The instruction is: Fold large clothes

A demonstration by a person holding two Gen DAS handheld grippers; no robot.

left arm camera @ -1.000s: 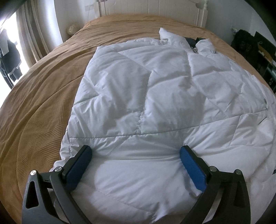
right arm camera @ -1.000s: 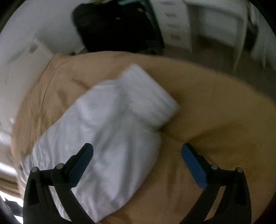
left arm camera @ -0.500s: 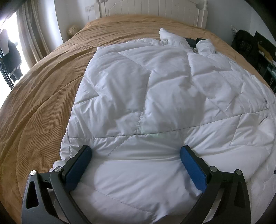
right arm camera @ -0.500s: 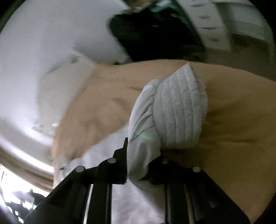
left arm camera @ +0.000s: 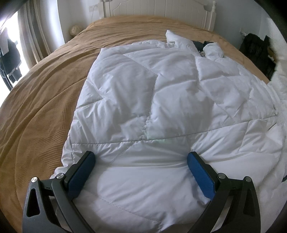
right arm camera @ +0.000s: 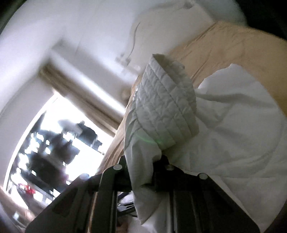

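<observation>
A white quilted puffer jacket (left arm camera: 152, 107) lies spread on a tan bedspread (left arm camera: 41, 100). My left gripper (left arm camera: 141, 161) is open, its blue pads (left arm camera: 80, 170) pressing down on the jacket's near hem, one each side of a bulge of fabric. In the right wrist view my right gripper (right arm camera: 141, 161) is shut on the jacket's sleeve, just behind its ribbed quilted cuff (right arm camera: 166, 111). The cuff sticks up past the jaws, lifted above the jacket body (right arm camera: 242, 143). That view is tilted and blurred.
A white headboard (left arm camera: 161, 10) stands at the bed's far end. Curtains and a bright window (left arm camera: 10, 53) are at the left. Dark bags (left arm camera: 256, 52) sit beside the bed at the far right. Bare bedspread stretches left of the jacket.
My right gripper shut on the sleeve near the cuff, lifted it and swung it across, rolling toward the window side. The left gripper kept still on the hem.
</observation>
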